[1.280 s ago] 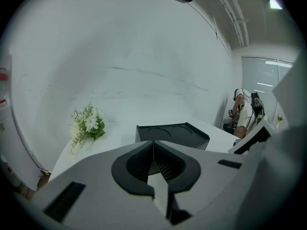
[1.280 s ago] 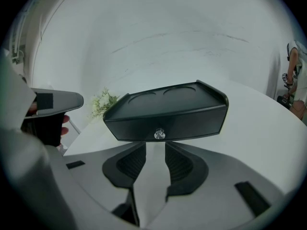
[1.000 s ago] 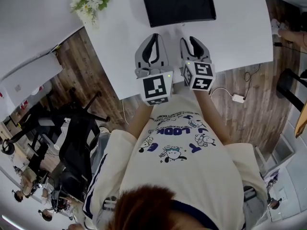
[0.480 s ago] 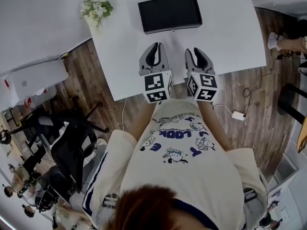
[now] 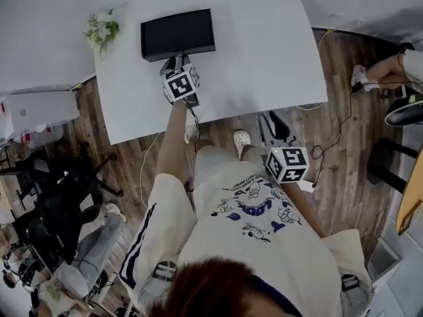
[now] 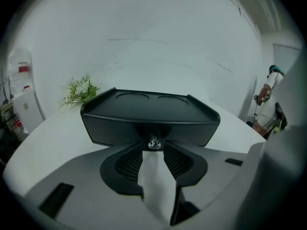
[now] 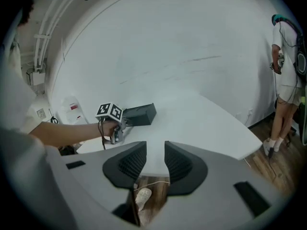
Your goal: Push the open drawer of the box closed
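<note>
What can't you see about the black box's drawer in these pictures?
- Drawer's inside: hidden in every view by the front of the black rectangular box.
- How far it sticks out: in the head view the left gripper covers it; its jaws are opening, the small clear knob between their tips.
- Pot of the green plant: too small to make out.

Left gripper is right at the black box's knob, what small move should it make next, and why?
Probably ease the left gripper straight forward against the drawer front of the black box. Its jaws are opening, the small knob sits at their tips ungripped, so a short level push looks likeliest to close it.
</note>
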Tool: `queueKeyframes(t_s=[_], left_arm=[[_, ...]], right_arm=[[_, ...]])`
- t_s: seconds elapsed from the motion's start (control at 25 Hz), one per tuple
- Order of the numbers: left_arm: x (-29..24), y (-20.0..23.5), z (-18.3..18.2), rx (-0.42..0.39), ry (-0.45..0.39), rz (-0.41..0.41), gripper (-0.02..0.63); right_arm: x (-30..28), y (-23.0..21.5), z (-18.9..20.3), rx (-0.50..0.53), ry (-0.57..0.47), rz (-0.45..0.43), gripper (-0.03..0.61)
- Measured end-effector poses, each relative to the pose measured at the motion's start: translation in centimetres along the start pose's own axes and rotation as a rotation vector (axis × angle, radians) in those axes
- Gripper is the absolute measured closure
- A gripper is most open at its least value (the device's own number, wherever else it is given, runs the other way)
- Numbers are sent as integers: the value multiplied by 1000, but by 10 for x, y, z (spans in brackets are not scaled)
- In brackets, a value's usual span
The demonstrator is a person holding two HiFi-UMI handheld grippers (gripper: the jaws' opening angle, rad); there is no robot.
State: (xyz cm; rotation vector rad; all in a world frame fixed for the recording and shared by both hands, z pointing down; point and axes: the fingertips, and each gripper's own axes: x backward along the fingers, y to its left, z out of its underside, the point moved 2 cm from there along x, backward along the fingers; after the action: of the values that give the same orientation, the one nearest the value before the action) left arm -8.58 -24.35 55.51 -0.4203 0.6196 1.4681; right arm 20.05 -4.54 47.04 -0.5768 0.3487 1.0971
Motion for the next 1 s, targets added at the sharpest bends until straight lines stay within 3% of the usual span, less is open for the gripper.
queueKeyframes(t_s=[0.2, 0.4, 0.76, 1.0], left_arm=[[-4, -6, -1, -2, -1, -70, 520], [15, -13, 9, 25, 17, -113, 537], [82, -12, 73, -3, -3, -130, 535], [140, -1, 99, 7, -75, -261, 532]], right_arm=[[51, -75, 23, -65, 52, 70, 449], [72, -111, 28, -106, 50, 85, 451], [83, -102, 41, -105, 53, -14, 451], [105, -84, 65, -43, 80, -49, 449]])
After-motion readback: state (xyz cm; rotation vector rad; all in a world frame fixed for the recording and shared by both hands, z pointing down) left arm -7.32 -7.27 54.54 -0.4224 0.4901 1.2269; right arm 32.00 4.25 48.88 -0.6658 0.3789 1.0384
